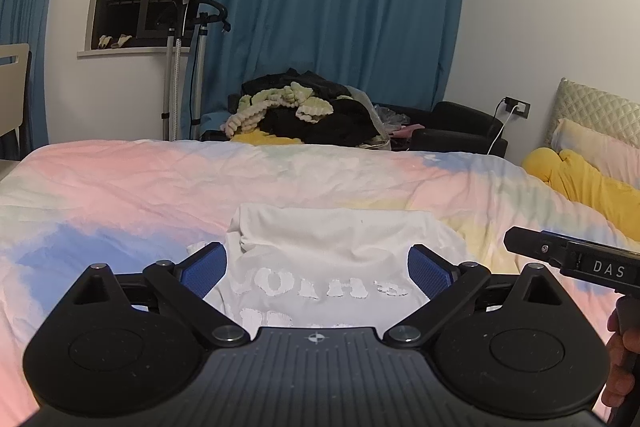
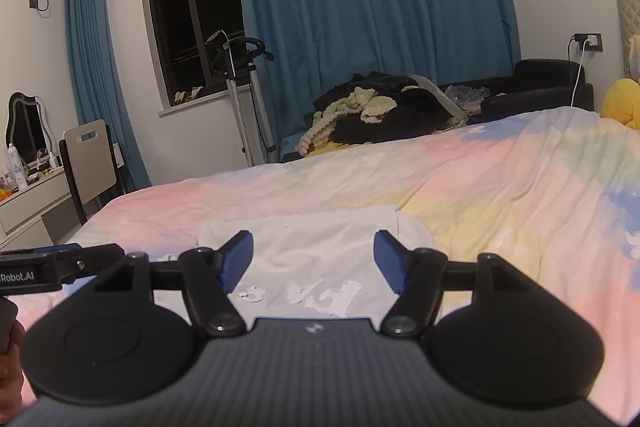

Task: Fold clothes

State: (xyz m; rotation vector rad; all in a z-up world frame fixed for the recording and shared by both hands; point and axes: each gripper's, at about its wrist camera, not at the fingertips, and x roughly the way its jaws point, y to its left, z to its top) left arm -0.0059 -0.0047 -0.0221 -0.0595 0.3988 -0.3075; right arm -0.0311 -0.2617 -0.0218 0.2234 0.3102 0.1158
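A white T-shirt [image 1: 328, 247] with worn white lettering lies partly folded on the pastel bedspread [image 1: 120, 195], its far part doubled over. My left gripper [image 1: 318, 267] is open and empty, hovering just above the shirt's near part. The shirt also shows in the right wrist view [image 2: 316, 239]. My right gripper [image 2: 313, 261] is open and empty over the shirt's near right side. The right gripper's body shows at the right edge of the left wrist view [image 1: 576, 255], and the left gripper's body at the left edge of the right wrist view [image 2: 60, 263].
A pile of dark and pale-green clothes [image 1: 304, 111] sits beyond the bed's far edge, by blue curtains [image 1: 340, 7]. A garment steamer stand [image 1: 180, 67] is at the window. A yellow plush [image 1: 580, 183] and pillows lie at the right. A dresser and chair [image 2: 84, 167] stand left.
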